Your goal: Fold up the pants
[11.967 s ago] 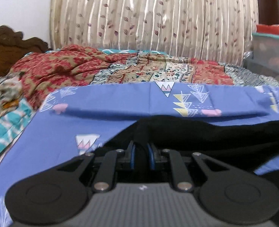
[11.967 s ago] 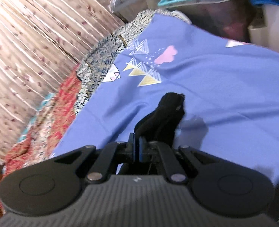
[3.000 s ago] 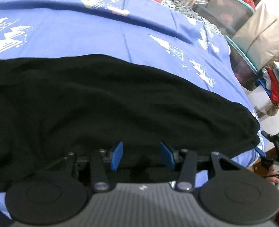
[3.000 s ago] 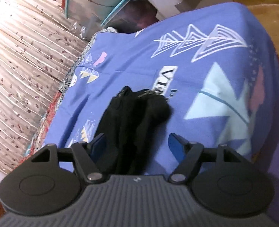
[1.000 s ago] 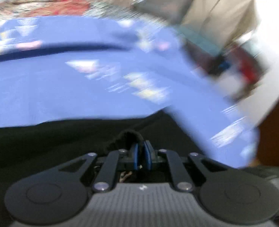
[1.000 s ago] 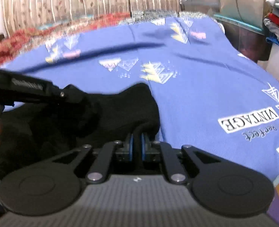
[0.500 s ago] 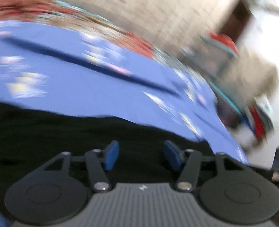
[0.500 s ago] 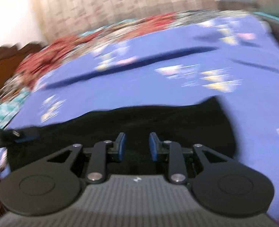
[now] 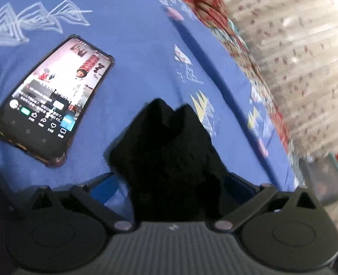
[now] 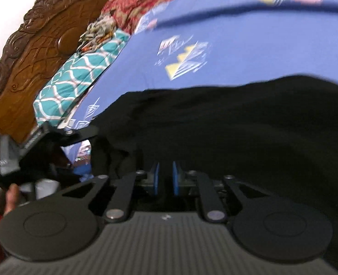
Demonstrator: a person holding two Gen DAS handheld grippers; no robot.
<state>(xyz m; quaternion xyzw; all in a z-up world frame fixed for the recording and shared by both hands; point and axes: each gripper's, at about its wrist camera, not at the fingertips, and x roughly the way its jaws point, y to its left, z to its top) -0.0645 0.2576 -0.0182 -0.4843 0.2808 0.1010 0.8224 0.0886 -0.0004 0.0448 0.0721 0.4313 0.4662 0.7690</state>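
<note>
On the blue bedsheet lie the black pants, beside a phone. Left gripper is opening wide around a fold, pads clear; right gripper is closing, nearly together, over the cloth.

Phone lies left of pants; bedsheet beyond open.

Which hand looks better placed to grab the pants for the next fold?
Probably the left. The left gripper has its jaws opening wide with an end of the black pants lying between them, untouched. The right gripper has its jaws closing, nearly together, over the pants' middle, gripping no cloth.
</note>
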